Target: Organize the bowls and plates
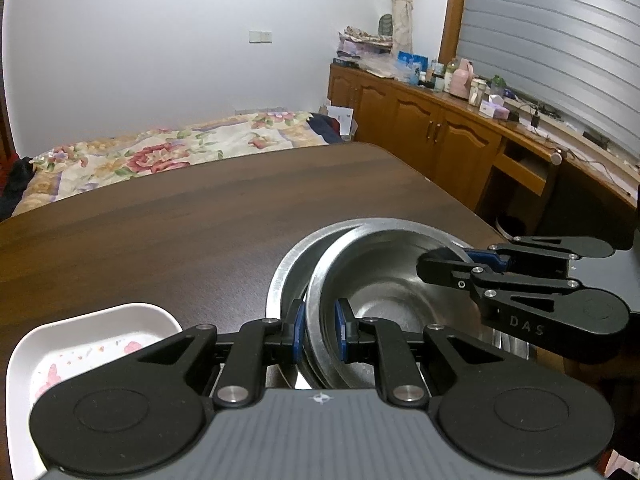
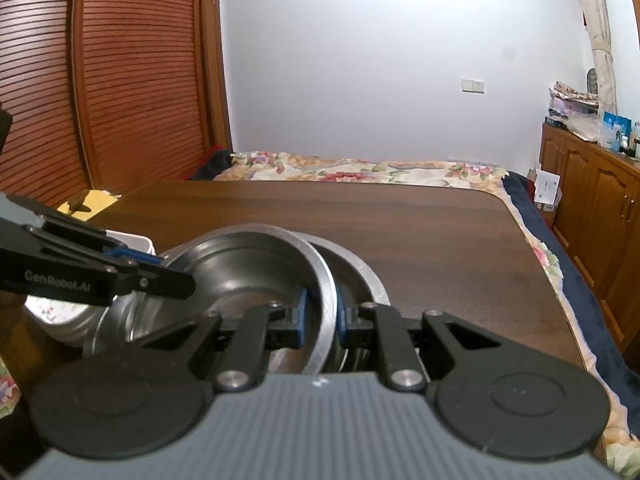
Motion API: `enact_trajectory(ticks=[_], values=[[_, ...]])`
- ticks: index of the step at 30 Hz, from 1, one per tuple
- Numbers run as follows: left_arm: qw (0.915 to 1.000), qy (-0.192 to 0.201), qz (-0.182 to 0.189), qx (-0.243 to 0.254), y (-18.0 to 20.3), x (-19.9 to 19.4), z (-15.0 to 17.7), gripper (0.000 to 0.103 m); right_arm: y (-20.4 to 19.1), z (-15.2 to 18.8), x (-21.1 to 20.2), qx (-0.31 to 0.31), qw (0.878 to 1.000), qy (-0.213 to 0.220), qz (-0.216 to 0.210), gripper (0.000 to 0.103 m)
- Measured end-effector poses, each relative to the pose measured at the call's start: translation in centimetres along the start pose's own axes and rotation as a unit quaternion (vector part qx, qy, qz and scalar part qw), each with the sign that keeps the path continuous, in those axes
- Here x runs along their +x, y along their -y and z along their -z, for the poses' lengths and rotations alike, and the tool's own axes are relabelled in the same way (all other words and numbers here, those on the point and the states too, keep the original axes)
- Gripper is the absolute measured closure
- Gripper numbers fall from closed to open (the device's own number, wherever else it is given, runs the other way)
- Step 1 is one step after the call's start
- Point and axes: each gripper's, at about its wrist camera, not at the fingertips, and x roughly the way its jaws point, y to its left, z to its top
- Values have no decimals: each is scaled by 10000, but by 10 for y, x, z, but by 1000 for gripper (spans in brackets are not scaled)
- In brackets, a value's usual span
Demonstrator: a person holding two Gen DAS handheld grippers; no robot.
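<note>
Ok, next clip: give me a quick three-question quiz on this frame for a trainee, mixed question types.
1. True or false: only the left gripper is clamped on the upper steel bowl.
2. Multiple choice: what does the upper steel bowl sit in? A) the white floral dish B) a second steel bowl C) straight on the wooden table
3. Short answer: on which side of the bowls, as the left wrist camera sees them, does the white floral dish lie?

Key
1. False: the right gripper pinches the opposite rim, so both hold it.
2. B; it sits tilted and off-centre in it.
3. To the left, beside the bowls on the table.
</note>
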Motion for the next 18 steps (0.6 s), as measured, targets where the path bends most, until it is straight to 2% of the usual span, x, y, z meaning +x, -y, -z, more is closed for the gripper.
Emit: enact_trajectory(ticks=[8,16,17,18], values=[[9999,115,2,-87,-3,-4,2,85,-1,-3,3,15,10000,-27,-32,85],[9993,330,-24,-170,-1,-11,2,85,-1,-6,1,4,9999,88,-54,75],[9992,359,-50,-181,-1,-11,2,82,0,-6,-1,33,9999,146,-63,72],[9991,384,-74,-187,0,-12,3,75,1,-7,-3,64,9998,195,-75,69]])
